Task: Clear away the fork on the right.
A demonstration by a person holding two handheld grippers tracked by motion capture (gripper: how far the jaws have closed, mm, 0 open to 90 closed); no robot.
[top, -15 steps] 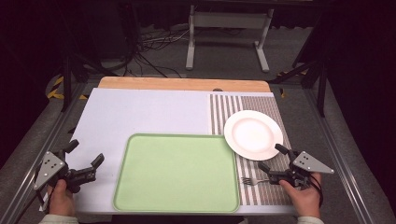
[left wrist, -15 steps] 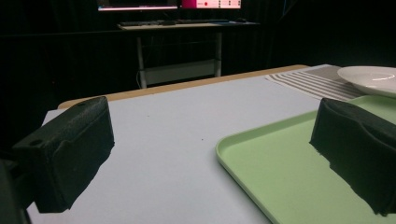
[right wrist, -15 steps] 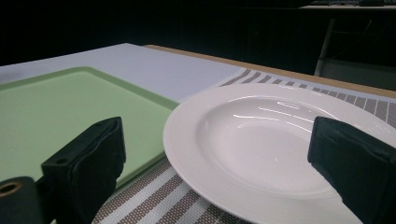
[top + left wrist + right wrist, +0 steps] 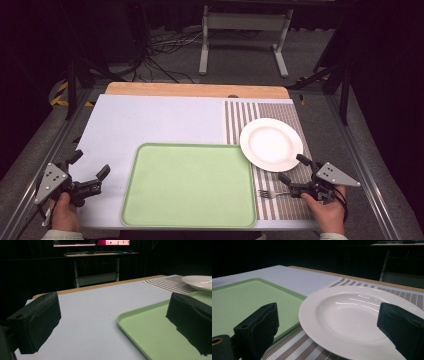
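White china is what the right gripper is set up for: its jaws stand wide apart with nothing between them, and in the right gripper view they frame the near rim of the plate without touching it. That plate rests on the striped mat at about two o'clock from the middle of the table, its left edge just overlapping the corner of the green tray. Such a low, level approach at the rim looks chosen so one jaw can slip under the lip and the other over it. A fork lies on the mat at five o'clock from the plate, just below the right gripper and beside the tray's right edge, probably left there as the next thing to pick up. The left gripper waits at eight o'clock on the pale cloth, jaws also wide and holding nothing, facing the tray's near left rim, likely parked clear until the tray needs steadying
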